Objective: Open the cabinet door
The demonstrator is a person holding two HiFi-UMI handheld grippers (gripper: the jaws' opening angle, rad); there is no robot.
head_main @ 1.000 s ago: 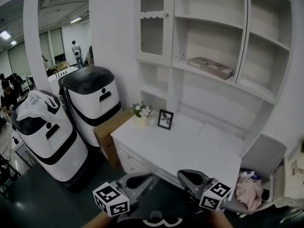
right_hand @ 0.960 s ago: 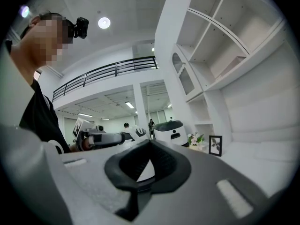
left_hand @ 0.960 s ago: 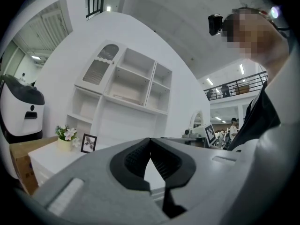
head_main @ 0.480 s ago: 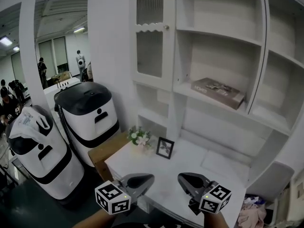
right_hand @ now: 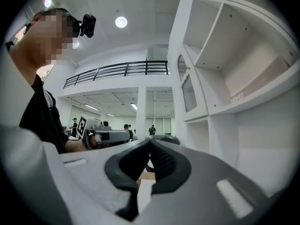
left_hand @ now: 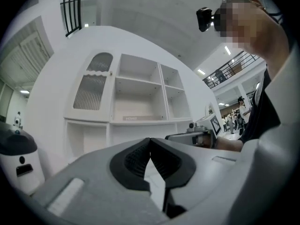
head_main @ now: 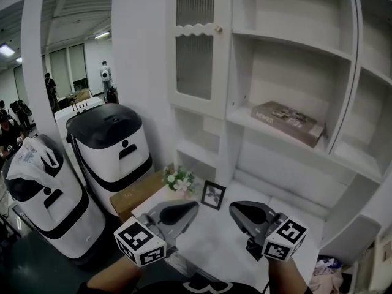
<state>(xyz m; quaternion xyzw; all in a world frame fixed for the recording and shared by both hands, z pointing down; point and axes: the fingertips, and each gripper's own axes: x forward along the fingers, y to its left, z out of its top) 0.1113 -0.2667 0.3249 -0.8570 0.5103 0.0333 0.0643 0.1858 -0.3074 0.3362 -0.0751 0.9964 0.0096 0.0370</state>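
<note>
The white cabinet door [head_main: 197,48], arch-topped with ribbed glass and a small round knob [head_main: 218,29], stands closed at the upper left of the white shelf unit. It also shows in the left gripper view as the cabinet door [left_hand: 93,88] and edge-on as the cabinet door [right_hand: 189,92] in the right gripper view. My left gripper [head_main: 191,207] and right gripper [head_main: 236,209] hang side by side low in the head view, well below the door. Both are shut with nothing between their pads.
A white desk [head_main: 220,244] under the shelves carries a small flower pot [head_main: 179,181] and a framed picture [head_main: 213,195]. A flat box [head_main: 286,122] lies on a shelf. Two white-and-black bins [head_main: 110,146] and a cardboard box [head_main: 138,196] stand to the left. People stand far behind.
Both grippers rose and moved in toward the shelf unit. The cabinet door now looms larger and higher in the head view. The jaws stayed shut.
</note>
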